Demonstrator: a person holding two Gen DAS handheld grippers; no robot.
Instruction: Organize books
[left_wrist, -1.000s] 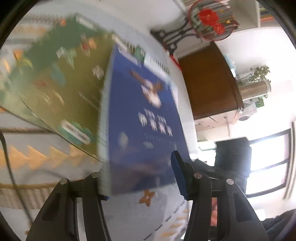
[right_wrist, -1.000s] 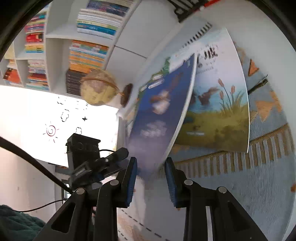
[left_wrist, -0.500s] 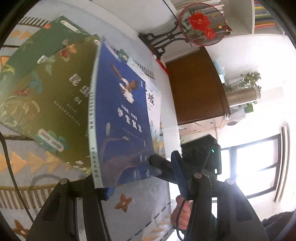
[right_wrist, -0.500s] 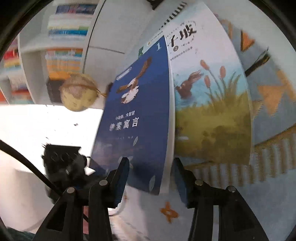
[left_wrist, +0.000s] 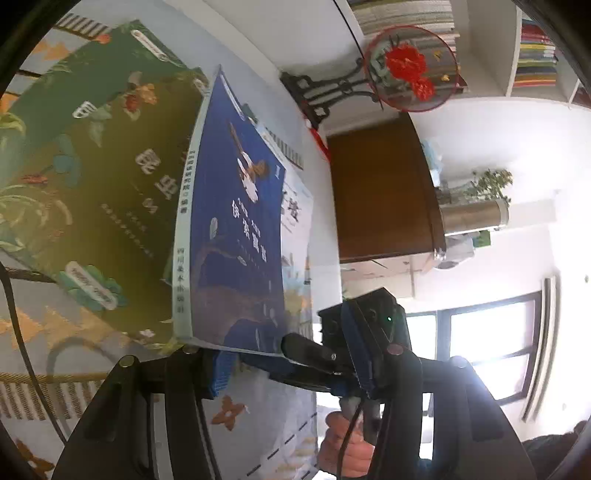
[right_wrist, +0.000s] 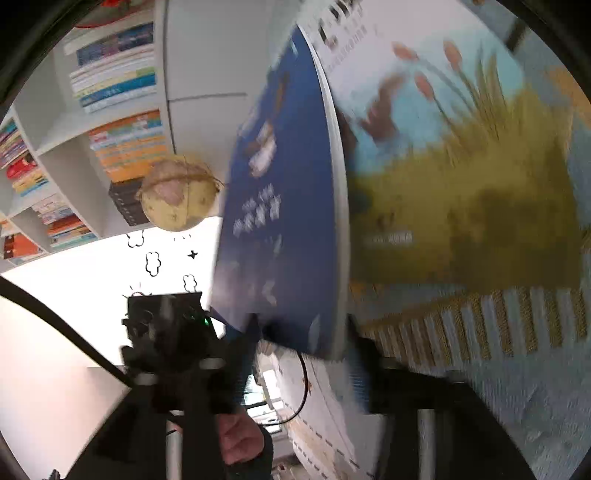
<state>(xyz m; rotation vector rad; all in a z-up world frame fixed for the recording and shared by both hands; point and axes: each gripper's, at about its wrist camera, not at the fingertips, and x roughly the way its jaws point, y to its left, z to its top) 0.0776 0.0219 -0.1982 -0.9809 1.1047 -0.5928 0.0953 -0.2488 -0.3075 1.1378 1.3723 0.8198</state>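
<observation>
Since the earlier frame, the right gripper (right_wrist: 299, 354) has sunk and rolled, its jaws just opening around the blue book's (left_wrist: 236, 236) lower edge. That book stands on edge between both grippers' jaws, long axis running away from them. The left gripper (left_wrist: 288, 369) is part-spread, apparently not pinching, though blur hides contact.

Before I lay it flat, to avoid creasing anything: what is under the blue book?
Under the blue book lie a green book at its spine side and a reed-and-bird picture book on the patterned cloth. Their overlapped parts are hidden.
</observation>
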